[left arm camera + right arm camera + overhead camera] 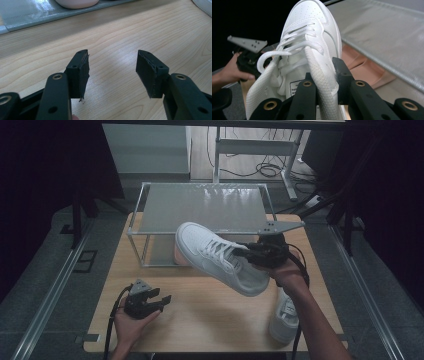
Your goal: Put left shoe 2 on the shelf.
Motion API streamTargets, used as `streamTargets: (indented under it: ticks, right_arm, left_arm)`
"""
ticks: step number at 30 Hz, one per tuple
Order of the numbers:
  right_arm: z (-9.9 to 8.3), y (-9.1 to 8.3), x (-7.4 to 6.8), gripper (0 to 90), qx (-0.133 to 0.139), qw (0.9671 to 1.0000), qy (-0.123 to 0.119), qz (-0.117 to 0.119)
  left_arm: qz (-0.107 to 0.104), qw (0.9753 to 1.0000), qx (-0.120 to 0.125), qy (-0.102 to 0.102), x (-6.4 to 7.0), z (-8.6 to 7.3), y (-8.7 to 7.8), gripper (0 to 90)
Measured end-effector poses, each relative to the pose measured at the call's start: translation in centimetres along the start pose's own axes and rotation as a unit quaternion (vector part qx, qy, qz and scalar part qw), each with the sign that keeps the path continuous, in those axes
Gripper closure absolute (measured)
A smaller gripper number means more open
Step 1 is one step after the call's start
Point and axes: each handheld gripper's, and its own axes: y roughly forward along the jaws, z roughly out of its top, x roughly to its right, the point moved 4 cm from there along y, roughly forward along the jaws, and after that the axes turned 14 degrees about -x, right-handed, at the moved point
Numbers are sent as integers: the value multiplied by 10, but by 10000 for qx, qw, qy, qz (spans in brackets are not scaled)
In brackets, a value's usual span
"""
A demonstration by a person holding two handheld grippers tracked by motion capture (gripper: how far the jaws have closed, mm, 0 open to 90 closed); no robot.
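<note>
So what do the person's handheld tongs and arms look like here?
Both tongs, left and right, are black two-jaw tools with brass-coloured rivets. Each carries a grey three-cornered plate on top and trails a black cable. The forearms are bare, with no sleeves in sight.

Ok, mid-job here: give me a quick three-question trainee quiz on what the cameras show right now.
1. True or false: the right gripper is clamped on the lifted white sneaker.
2. The left gripper is: A open, holding nothing; B shut on a lace; C holding a sneaker.
3. Fill in: the second sneaker lies on the wooden ____, in front of the metal rack.

Key: 1 true; 2 A; 3 table.
</note>
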Motion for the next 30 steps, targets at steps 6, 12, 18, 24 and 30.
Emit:
streamTargets:
  ticks: [6,12,18,24,30]
  right_arm:
    - [19,2,8,810,62,9999,99,-100]
    - [31,5,16,810,59,9995,233,-181]
    - [45,9,22,809,53,9990,349,-262]
    - [61,13,31,809,43,9976,575,-392]
    - [76,19,42,809,18,9950,848,-525]
  left_arm:
    - [-11,10000,7,16,0,0,0,445]
    - [-27,10000,-4,-1,0,0,0,445]
    - [-30,10000,-3,-2,0,1,1,445]
    - [-35,10000,0,-4,1,1,1,445]
    - [-65,10000,-19,-17,2,1,3,445]
